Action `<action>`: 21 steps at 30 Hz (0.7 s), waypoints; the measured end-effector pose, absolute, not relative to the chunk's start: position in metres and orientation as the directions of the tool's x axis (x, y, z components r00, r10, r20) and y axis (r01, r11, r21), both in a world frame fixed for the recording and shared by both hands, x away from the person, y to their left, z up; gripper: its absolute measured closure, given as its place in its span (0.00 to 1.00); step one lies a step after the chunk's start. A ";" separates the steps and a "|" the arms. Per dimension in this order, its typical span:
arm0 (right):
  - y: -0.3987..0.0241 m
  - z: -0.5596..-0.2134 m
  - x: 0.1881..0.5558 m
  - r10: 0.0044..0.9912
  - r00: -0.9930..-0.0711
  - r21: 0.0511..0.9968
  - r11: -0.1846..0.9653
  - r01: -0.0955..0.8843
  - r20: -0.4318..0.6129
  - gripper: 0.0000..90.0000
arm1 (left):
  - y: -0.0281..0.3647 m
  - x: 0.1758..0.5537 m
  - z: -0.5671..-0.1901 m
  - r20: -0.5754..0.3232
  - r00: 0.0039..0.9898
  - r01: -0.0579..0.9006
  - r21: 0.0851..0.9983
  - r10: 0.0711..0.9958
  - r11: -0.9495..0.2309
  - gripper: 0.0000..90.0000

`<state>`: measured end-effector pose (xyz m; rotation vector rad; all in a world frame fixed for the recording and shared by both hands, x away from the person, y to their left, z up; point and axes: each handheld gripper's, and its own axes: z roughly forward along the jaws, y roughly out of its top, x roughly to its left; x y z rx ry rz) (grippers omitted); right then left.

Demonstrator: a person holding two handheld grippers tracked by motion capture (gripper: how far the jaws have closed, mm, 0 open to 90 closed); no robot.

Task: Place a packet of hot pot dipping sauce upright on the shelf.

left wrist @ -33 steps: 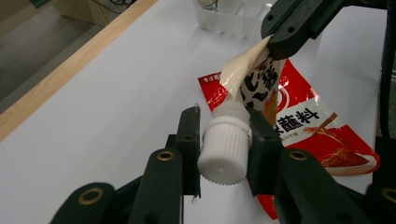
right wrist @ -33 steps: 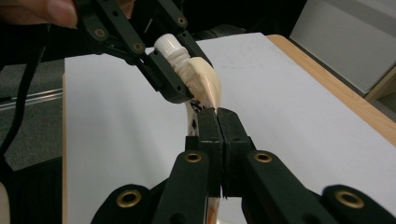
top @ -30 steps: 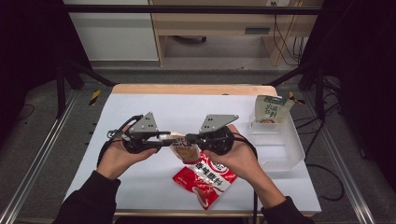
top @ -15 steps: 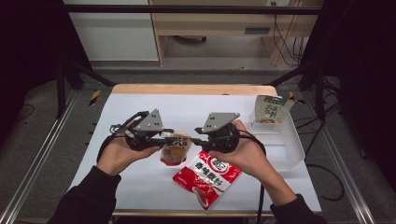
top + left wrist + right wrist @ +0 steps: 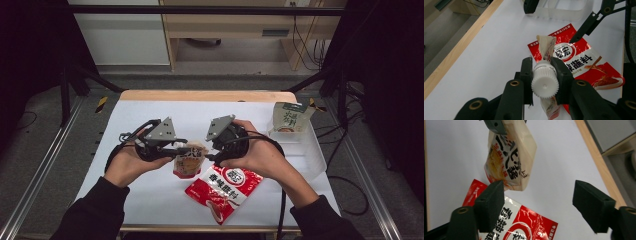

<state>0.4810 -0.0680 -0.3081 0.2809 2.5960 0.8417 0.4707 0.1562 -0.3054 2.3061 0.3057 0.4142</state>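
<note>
Pouch (image 5: 188,161) is hanging straight down from its white cap (image 5: 545,82), which my left hand-held gripper (image 5: 543,75) is clamping; my right hand-held gripper (image 5: 539,200), spread wide, is facing it just beside.

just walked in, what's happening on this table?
A person works two hand-held grippers over a white table. The left hand-held gripper is clamped on the white screw cap of a small spouted pouch, holding it up over the table. The right hand-held gripper is open next to the pouch, gripping nothing. A red sauce packet lies flat near the front edge. At the right, a clear bin holds a green-and-white pouch.
</note>
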 end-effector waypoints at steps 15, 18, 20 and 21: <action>-0.051 -0.309 0.496 0.202 -0.951 0.503 0.862 0.059 -0.235 0.50 | 0.149 0.469 -0.306 0.201 0.931 0.068 0.724 0.304 -0.686 0.81; -0.048 -0.311 0.496 0.183 -0.958 0.490 0.870 0.054 -0.219 0.56 | 0.149 0.468 -0.306 0.201 0.932 0.067 0.726 0.303 -0.685 0.81; -0.047 -0.312 0.496 0.175 -0.962 0.488 0.871 0.051 -0.212 0.60 | 0.149 0.468 -0.306 0.201 0.932 0.065 0.727 0.302 -0.683 0.81; -0.046 -0.312 0.495 0.178 -0.963 0.488 0.871 0.058 -0.203 0.62 | 0.149 0.468 -0.306 0.199 0.933 0.063 0.729 0.299 -0.681 0.81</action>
